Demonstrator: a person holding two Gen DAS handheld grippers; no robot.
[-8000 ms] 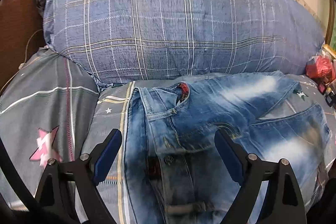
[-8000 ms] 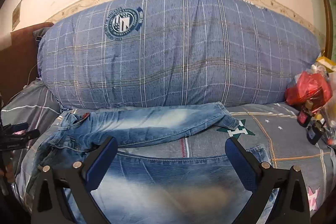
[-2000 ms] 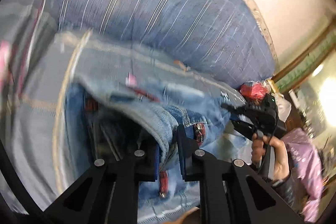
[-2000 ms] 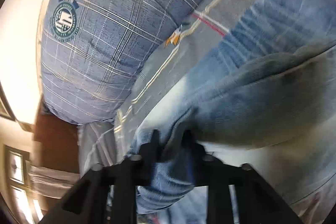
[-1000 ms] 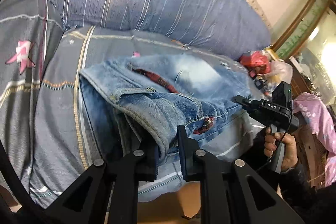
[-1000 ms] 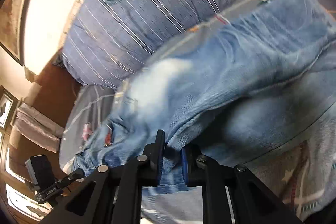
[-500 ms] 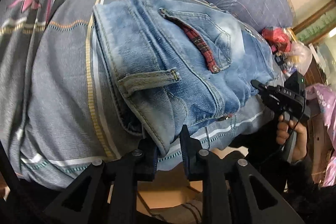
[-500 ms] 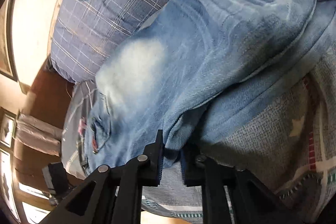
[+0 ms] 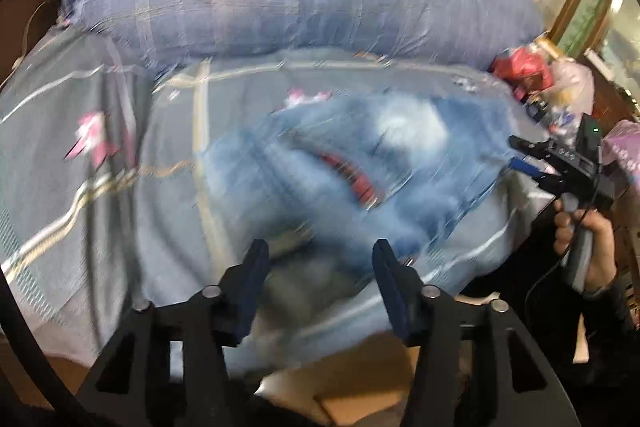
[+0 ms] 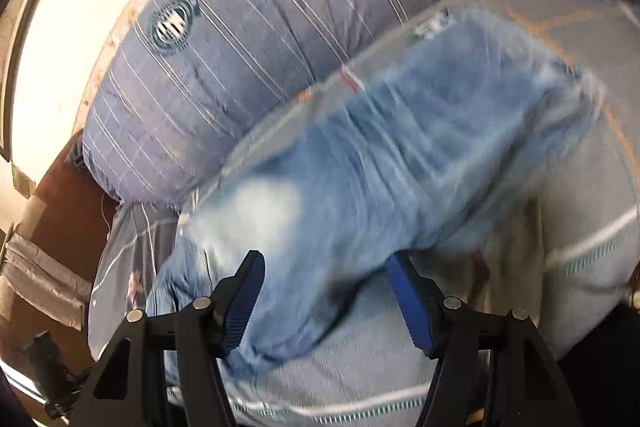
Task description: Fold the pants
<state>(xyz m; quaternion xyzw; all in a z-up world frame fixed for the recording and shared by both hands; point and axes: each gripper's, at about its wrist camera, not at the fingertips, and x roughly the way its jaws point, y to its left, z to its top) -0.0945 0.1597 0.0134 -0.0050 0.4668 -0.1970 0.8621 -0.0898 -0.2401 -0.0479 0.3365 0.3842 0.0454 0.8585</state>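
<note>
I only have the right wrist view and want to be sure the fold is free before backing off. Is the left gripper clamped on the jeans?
Observer: No. The left gripper is open, with its fingers spread wide at the near edge of the jeans, pinching nothing.
Operator: What faces up at that end?
Observer: A pocket with red trim, though it is motion-blurred.
Operator: How does my gripper look from there?
Observer: The right gripper, held in the hand, sits at the right end of the jeans with its fingers apart.
</note>
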